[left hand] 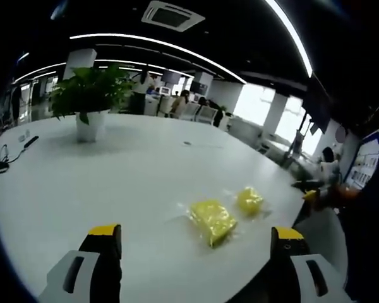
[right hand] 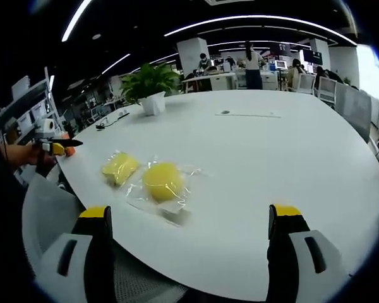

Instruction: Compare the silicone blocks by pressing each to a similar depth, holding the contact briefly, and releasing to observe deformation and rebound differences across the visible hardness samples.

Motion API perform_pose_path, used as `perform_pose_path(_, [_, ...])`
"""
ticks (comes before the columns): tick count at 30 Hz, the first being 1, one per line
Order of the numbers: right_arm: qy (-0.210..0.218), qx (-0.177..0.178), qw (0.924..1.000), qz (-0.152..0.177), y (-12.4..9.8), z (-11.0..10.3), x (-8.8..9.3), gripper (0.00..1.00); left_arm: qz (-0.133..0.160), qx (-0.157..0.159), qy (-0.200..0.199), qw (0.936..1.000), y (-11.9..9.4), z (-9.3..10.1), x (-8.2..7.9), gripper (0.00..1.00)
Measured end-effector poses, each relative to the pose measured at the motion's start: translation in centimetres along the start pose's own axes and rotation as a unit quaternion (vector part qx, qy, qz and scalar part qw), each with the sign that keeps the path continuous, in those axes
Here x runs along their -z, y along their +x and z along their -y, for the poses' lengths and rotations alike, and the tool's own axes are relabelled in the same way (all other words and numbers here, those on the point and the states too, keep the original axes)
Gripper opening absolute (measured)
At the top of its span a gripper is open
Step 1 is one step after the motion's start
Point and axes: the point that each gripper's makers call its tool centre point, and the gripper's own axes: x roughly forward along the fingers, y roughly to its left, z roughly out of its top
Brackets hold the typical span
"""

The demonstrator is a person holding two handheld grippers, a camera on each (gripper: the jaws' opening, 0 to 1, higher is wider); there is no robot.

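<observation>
White table (left hand: 114, 183) with 2 yellow silicone blocks (left hand: 212, 221) (left hand: 249, 200), 1 potted plant (left hand: 90, 101)

Two blocks (right hand: 163, 181) (right hand: 119, 168) side by side on table (right hand: 290, 158)

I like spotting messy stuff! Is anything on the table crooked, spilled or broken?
Nothing spilled or broken. The two yellow blocks sit near the table edge in crinkly clear wrappers, turned at different angles. The potted plant stands upright.
</observation>
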Motion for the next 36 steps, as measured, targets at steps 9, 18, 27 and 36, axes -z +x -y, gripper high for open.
perform_pose_path(9, [0.002,0.0,1.0,0.0,0.0,-0.2,0.1,0.96,0.005,-0.033,0.036,0.9988,-0.7,-1.0,-0.4,1.0])
perform_pose_path(18, [-0.003,0.001,1.0,-0.003,-0.2,0.0,0.1,0.96,0.013,-0.025,0.021,0.9994,-0.6,-0.8,-0.8,1.0])
perform_pose_path(27, [0.001,0.006,1.0,-0.004,-0.2,0.3,0.4,0.96,0.012,-0.025,0.015,0.9995,-0.7,-1.0,-0.7,1.0])
perform_pose_path(36, [0.01,0.005,0.9999,-0.011,0.3,0.6,0.7,0.96,0.003,-0.028,0.002,0.9996,-0.6,-1.6,0.2,1.0])
